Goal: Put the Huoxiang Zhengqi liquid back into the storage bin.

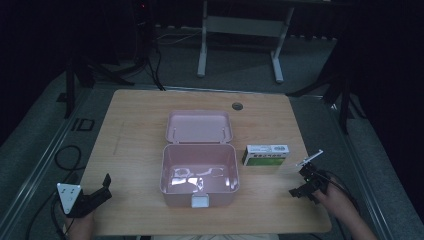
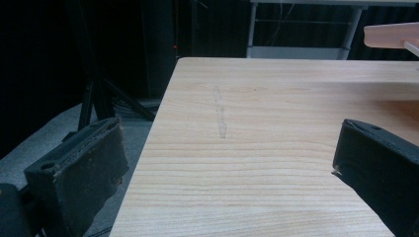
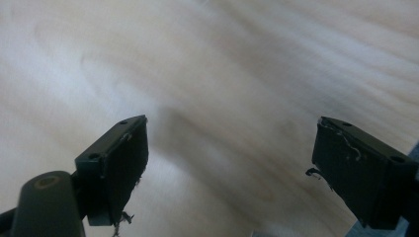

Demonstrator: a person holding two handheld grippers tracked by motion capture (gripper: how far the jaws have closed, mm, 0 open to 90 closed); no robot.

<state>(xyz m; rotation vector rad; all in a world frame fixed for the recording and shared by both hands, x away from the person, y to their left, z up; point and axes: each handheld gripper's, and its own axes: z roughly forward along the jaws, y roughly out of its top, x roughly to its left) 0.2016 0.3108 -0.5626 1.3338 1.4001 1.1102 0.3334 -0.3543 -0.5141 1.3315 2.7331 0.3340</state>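
Green-and-white box flat, long axis apparently left-right.

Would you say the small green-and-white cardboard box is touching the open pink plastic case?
Apart. In the high view, a strip of bare wooden table shows between the small green-and-white cardboard box and the right wall of the open pink plastic case.

Black two-jaw left gripper carrying a grey three-cornered plate with small dots, right gripper black too — blocky jaws showing screw holes, frayed pad edges, cable trailing.
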